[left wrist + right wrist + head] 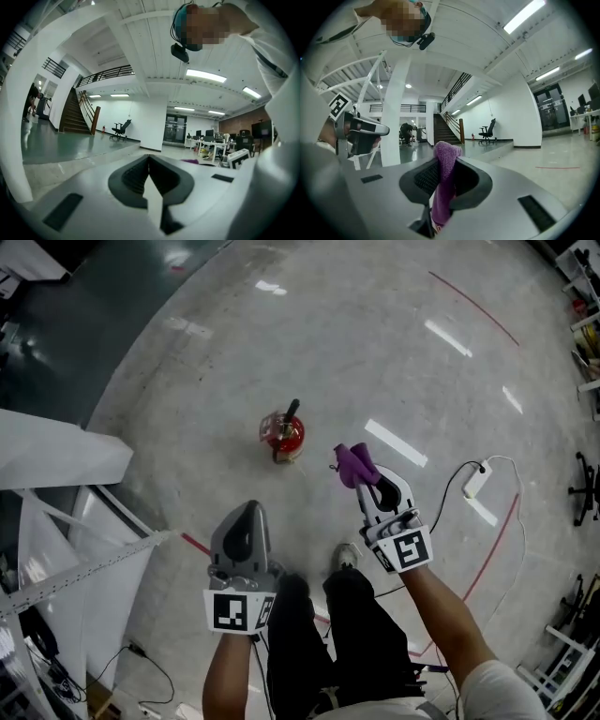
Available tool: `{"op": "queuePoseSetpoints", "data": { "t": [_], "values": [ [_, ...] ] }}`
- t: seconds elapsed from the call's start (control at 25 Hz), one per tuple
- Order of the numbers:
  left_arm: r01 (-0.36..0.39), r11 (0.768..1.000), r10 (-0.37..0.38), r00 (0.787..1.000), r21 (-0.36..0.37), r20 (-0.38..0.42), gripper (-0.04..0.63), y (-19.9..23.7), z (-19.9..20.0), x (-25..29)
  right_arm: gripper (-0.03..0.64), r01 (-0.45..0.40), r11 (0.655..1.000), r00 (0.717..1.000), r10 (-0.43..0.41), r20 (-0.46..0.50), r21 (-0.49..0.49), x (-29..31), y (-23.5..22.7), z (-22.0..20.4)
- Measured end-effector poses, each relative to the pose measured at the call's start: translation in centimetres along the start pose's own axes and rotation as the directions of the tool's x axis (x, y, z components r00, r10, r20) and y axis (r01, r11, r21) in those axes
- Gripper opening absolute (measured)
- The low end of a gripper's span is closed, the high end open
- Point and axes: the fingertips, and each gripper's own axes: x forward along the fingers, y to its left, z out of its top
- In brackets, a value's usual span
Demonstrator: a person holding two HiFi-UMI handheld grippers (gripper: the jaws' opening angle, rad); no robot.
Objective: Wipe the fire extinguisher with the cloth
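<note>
On the pale, glossy floor (375, 352), ahead of the person's feet, the fire extinguisher (282, 436) is seen standing upright on its own. Its long axis is set vertical: the red body is below, and the black handle and nozzle are carried at the top, which is shown toward the upper edge of the head view.

The left claw (246, 514) is held low at the left of that view, nearer the person than the extinguisher and well apart from it. Its jaws are pressed together along their whole length, and nothing is caught between them.

The right claw (373, 482) is held at the right, and its jaws are clamped on the purple cloth (355, 464). The cloth is pinched between the pads, and a bunched end is left standing out past the jaw tips. In the head view this end is found near the extinguisher, to its right, with bare floor visible between the two.

A white power strip (475, 481) with its cable is seen on the floor further right.
</note>
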Motion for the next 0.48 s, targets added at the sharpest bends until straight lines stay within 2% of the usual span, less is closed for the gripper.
{"op": "queuePoseSetpoints", "data": {
  "t": [0.24, 0.4, 0.48],
  "values": [
    [0.031, 0.999, -0.031, 0.999, 0.011, 0.009, 0.006, 3.7, -10.8, 1.7, 0.06, -0.001, 0.999, 0.999, 0.003, 0.048, -0.039, 4.8, -0.7, -10.7],
    [0.054, 0.998, -0.053, 0.998, -0.028, 0.031, 0.006, 6.4, -16.8, 3.5, 0.06, -0.02, 0.996, 0.998, 0.025, 0.053, -0.091, 7.9, -0.7, -17.0],
    [0.088, 0.996, -0.088, 0.995, -0.002, 0.042, 0.006, 7.1, -19.2, 4.8, 0.06, -0.032, 0.992, 0.997, 0.04, 0.064, -0.123, 9.4, -0.8, -19.5]
  ]
}}
